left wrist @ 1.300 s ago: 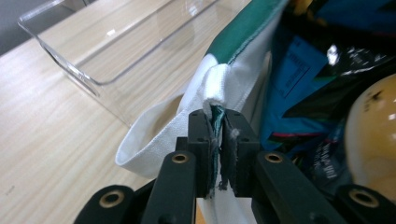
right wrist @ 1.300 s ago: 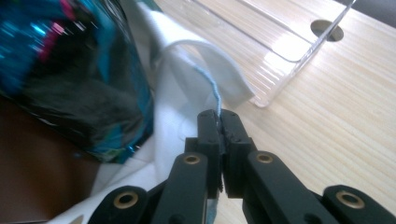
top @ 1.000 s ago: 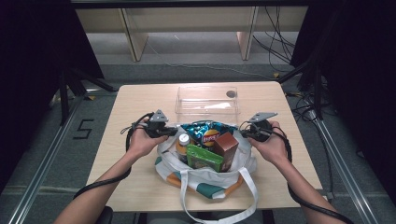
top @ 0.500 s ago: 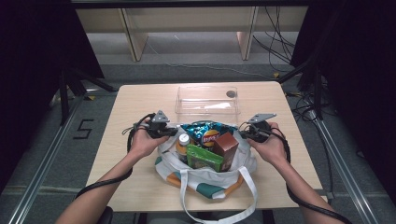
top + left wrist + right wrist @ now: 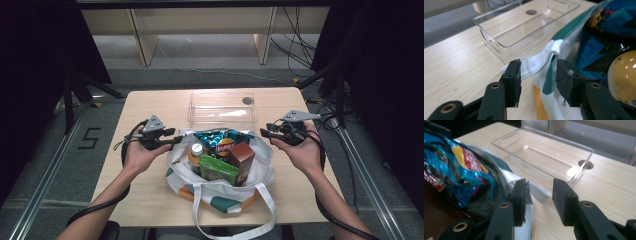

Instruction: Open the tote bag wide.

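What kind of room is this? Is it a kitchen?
Probably not a kitchen. It looks like a lab or workshop set up for recording: dark curtains hang at the sides, cables run over the grey floor, and a person works hand-held grippers at a small table.

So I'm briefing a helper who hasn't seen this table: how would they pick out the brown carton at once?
Start at the white tote bag on the near half of the wooden table, just in front of the clear plastic tray. Among the groceries sticking out, the brown carton stands at the right, beside the green box. It is the only plain brown, upright block there.
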`<state>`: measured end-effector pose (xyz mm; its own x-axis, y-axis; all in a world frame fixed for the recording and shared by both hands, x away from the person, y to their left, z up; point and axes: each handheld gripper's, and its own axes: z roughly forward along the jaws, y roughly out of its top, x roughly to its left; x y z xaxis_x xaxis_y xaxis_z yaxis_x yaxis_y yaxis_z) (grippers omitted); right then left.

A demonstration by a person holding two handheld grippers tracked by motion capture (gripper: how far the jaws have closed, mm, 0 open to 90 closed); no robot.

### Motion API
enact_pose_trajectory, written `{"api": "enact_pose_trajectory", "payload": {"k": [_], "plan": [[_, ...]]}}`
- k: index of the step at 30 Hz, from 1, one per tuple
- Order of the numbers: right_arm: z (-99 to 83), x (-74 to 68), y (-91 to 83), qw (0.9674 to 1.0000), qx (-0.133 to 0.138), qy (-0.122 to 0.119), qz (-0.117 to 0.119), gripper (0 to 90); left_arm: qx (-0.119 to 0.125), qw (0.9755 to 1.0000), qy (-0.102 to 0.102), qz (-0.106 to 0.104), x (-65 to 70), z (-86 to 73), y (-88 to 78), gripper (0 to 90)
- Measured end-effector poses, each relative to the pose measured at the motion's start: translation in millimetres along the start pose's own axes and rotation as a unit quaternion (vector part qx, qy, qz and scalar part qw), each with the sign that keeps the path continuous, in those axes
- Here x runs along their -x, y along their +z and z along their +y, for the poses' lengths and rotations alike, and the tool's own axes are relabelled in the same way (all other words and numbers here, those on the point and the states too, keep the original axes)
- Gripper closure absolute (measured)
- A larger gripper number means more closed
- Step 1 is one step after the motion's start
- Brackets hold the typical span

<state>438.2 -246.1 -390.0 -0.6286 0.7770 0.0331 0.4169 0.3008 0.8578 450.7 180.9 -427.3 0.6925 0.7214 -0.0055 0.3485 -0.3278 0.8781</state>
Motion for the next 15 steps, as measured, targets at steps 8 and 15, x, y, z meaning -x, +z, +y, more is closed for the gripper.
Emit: {"api": "enact_pose_trajectory", "payload": {"k": [8, 15], "plan": [[5.0, -3.0, -1.8, 0.9998, 0.014, -0.01, 0.0, 61.5, 0.021, 0.999, -0.039, -0.003, -11.7, -5.0, 0.2, 43.2], [6.0, -4.5, -7.2, 0.9997, 0.023, 0.001, 0.0, 60.8, 0.029, 0.999, -0.033, 0.012, -12.8, -1.5, -2.7, 39.6]]}}
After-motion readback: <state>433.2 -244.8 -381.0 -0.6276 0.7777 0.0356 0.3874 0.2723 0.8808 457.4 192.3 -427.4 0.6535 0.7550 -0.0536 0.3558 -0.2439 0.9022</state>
